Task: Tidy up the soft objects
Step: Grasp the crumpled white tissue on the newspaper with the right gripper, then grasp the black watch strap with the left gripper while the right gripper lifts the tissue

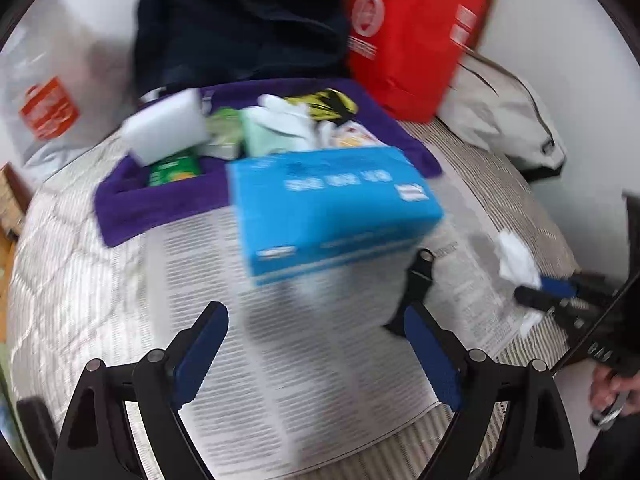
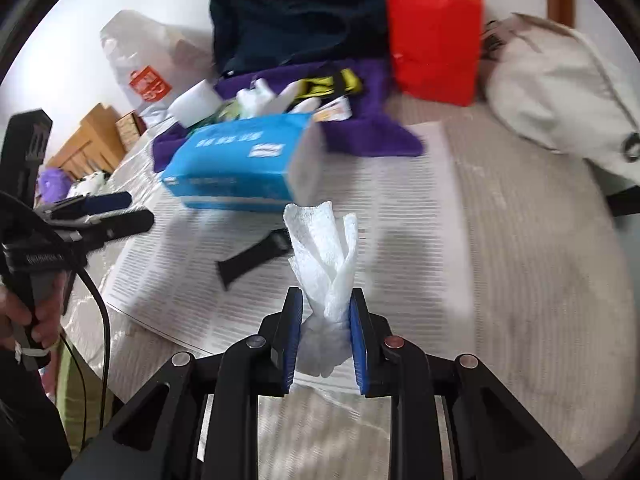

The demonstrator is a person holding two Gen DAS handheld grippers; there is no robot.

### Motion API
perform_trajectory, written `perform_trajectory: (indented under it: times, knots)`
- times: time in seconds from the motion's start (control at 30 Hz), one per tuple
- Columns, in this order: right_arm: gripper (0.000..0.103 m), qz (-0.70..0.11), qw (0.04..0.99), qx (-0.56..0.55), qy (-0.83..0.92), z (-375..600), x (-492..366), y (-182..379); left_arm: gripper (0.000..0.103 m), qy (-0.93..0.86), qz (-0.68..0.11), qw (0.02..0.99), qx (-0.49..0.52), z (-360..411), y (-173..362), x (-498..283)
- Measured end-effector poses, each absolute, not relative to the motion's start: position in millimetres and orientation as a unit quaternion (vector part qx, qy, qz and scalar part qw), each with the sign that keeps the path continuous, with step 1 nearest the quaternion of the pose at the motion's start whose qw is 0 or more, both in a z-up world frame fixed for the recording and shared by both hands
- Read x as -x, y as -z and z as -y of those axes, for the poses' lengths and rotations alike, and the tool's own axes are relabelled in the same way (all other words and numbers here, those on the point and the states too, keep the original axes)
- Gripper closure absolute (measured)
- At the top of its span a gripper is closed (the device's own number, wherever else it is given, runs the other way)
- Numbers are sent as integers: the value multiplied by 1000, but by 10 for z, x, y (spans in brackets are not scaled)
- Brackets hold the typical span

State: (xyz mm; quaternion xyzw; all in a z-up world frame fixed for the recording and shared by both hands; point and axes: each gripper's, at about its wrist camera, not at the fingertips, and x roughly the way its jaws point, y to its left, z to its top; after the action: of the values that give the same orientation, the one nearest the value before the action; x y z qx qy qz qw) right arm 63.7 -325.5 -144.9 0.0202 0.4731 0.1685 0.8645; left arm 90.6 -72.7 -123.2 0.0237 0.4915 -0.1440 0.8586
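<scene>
The right gripper pinches a crumpled white tissue above the bed. The left gripper gapes wide, empty, near the blue tissue box.

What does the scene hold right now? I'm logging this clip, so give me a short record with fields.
surface: bed with a printed sheet spread on it
right gripper: shut on a white tissue
left gripper: open, nothing between the jaws
blue box: on the sheet, ahead of the left gripper
purple towel: behind the box, with small items on it
black strap: lying on the sheet
red bag: upright at the back
</scene>
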Motion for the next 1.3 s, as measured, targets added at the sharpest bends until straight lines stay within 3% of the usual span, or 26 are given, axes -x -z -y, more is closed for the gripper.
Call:
perform_trajectory:
  times: [0.2, 0.57, 0.67, 0.77, 0.8, 0.83, 0.87, 1.0, 1.1, 1.17, 1.2, 1.23, 1.3]
  knots:
    - [80, -468, 872, -27, -141, 3627, -568, 1365, 14, 153, -489, 855, -82, 1141, 1456, -874]
    - [80, -479, 867, -37, -133, 3823, -537, 1438, 17, 170, -482, 854, -100, 1440, 1673, -887]
    - [80, -484, 865, -38, -131, 3833, -549, 1479, 26, 178, -483, 851, -105, 1501, 1731, -904]
    - [80, -486, 863, -40, -129, 3843, -576, 1505, 45, 176, -472, 859, -91, 1496, 1719, -940]
    - [80, -487, 863, -41, -128, 3847, -583, 1512, 53, 176, -472, 859, -85, 1489, 1720, -954]
    - [80, -489, 862, -41, -128, 3848, -592, 1525, 69, 184, -473, 858, -78, 1483, 1710, -952]
    - [80, -489, 862, -41, -128, 3850, -595, 1534, 73, 191, -474, 856, -77, 1491, 1705, -947]
    - [80, -493, 860, -44, -129, 3854, -599, 1574, 74, 197, -481, 848, -97, 1547, 1700, -909]
    - [80, -494, 858, -45, -132, 3857, -602, 1599, 64, 205, -487, 844, -98, 1561, 1704, -931]
    - [80, -495, 858, -49, -132, 3869, -604, 1610, 63, 206, -485, 844, -99, 1586, 1721, -958]
    - [80, -495, 857, -50, -133, 3873, -605, 1613, 65, 205, -484, 845, -104, 1607, 1724, -959]
    - [80, -495, 857, -50, -133, 3876, -606, 1614, 78, 205, -483, 845, -107, 1625, 1721, -950]
    - [80, -494, 857, -53, -133, 3889, -603, 1619, 82, 216, -485, 841, -105, 1649, 1702, -931]
